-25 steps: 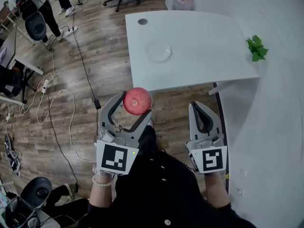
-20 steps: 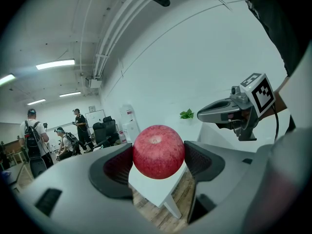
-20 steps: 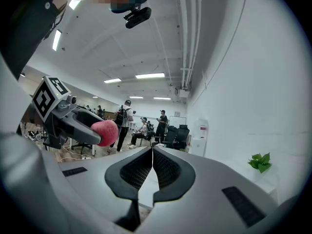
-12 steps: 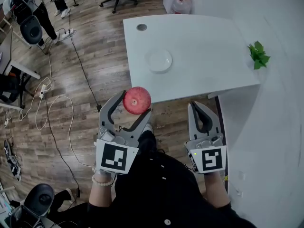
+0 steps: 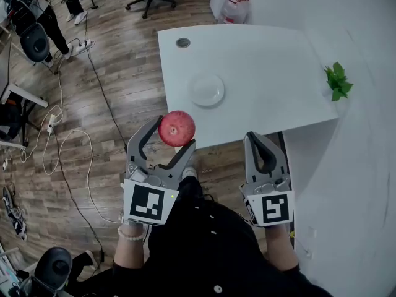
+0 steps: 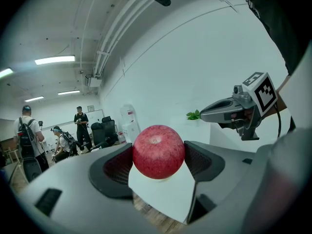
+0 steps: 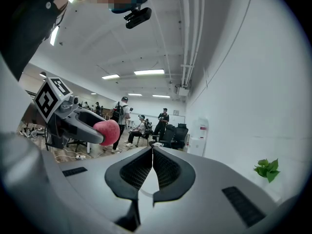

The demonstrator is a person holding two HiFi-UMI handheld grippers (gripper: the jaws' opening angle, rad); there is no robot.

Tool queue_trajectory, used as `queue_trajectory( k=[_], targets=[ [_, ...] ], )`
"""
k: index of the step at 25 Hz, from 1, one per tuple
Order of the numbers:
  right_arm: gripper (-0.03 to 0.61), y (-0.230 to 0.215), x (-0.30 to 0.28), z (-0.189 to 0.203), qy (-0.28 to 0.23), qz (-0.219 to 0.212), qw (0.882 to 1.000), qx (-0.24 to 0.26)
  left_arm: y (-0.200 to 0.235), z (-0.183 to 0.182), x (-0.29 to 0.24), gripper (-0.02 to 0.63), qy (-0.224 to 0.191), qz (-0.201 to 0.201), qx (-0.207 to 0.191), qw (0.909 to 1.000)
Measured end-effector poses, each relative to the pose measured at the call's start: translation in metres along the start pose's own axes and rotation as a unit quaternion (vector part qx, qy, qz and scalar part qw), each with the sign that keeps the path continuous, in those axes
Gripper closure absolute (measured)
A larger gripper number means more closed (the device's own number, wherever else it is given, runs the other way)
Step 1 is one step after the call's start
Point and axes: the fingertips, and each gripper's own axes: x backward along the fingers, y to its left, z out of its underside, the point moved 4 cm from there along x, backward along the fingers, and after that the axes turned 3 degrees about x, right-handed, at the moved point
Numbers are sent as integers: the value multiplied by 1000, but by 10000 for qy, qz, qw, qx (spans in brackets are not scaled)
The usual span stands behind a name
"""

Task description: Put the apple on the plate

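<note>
The plate (image 5: 206, 90) is sitting on the white table (image 5: 272, 54), its dish showing only white. A water jug (image 5: 234, 7) with a red cap is standing beyond the table's far edge. You are holding the apple (image 5: 177, 129) in your left gripper (image 5: 172, 136). Its jaws are spread wide and are pinching the red fruit between their pads, with the stem dimple facing up. The apple is hovering over the wooden floor just short of the table's near edge, apart from the plate. Your right gripper (image 5: 264, 144) is hanging alongside with its jaws pressed together, gripping nothing, near the table's near edge.
</note>
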Motion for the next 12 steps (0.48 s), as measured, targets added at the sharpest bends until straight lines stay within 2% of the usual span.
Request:
queue_trajectory(
  k=[12],
  targets=[
    [537,-12,-48,5,163,179,9997,-68,39,6,-41,270,-2,157,41,9999]
  ],
)
